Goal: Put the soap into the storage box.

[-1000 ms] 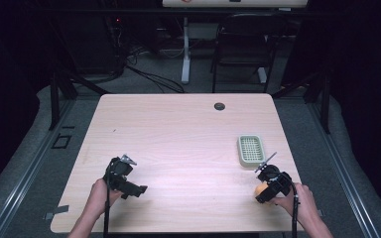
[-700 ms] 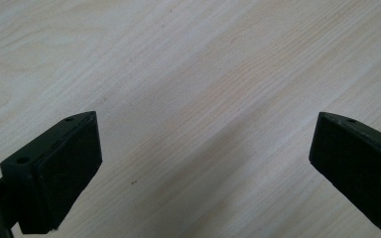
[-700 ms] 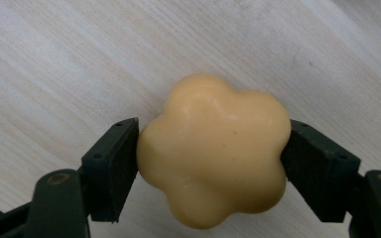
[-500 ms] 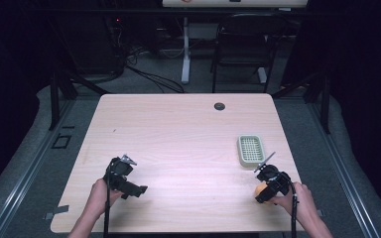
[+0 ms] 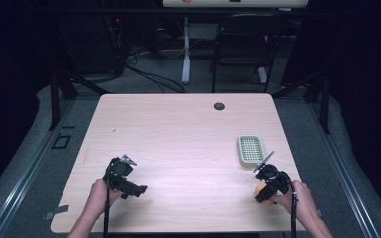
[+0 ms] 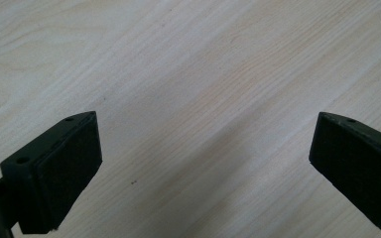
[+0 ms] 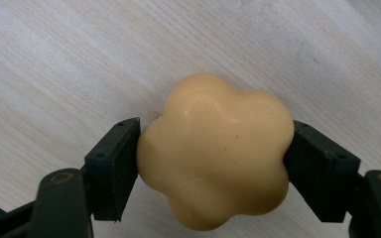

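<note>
The table (image 5: 178, 144) sits brightly lit from overhead while the room around it falls nearly black. Close up, the woodgrain looks sharp, and soft shadows cross it.

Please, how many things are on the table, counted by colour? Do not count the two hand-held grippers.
Yellow-orange: 1, the flower-shaped soap, clamped in the right hand-held gripper.
Pale green: 1, the slotted soap dish.
Black: 1, the small round disc near the far edge.
Total: 3
</note>
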Motion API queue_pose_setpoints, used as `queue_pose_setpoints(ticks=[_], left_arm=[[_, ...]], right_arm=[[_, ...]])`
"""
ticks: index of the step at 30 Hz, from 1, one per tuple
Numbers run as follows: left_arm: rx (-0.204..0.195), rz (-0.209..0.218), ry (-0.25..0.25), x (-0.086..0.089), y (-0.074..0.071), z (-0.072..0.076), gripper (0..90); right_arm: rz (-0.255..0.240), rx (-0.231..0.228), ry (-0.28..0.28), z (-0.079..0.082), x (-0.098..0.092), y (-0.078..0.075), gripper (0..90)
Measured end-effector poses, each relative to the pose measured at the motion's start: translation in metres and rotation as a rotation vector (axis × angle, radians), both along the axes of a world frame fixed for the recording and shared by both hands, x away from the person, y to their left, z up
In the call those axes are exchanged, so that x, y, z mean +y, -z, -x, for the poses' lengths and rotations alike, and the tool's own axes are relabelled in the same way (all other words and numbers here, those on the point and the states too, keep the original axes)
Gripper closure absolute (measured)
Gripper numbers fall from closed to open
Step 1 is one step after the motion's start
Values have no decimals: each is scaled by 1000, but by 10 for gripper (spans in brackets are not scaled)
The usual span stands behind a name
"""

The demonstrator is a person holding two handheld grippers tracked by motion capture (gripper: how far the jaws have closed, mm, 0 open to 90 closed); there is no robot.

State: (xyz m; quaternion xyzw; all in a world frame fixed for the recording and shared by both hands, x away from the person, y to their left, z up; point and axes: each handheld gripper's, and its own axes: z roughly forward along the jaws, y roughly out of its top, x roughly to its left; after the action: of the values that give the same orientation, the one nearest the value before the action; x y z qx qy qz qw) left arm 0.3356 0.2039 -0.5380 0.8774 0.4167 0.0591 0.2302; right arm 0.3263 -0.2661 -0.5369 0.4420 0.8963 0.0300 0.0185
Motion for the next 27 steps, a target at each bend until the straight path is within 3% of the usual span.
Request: queue_pose_setpoints(ticks=[16,19,21,24,25,27], left_arm=[[-3,1,-2,1,0,0,0],[-4,1,-3,1,-1,0,0],[-4,1,-4,1,-1,0,0],[-5,1,-5,1,-1,0,0],[-4,2,-4,1,-1,0,0],[-4,2,-4,1,-1,0,0]], right_arm=[[-47,-46,31,2,-2,-6,266],[-32,-32,13,1,-3,-10,266],[-49,-46,29,2,-3,-8,266],[-25,-30,12,1,-4,-12,265],[-59,-59,45,3,-4,-9,266],[-68,-67,55,4,-4,-8,266]])
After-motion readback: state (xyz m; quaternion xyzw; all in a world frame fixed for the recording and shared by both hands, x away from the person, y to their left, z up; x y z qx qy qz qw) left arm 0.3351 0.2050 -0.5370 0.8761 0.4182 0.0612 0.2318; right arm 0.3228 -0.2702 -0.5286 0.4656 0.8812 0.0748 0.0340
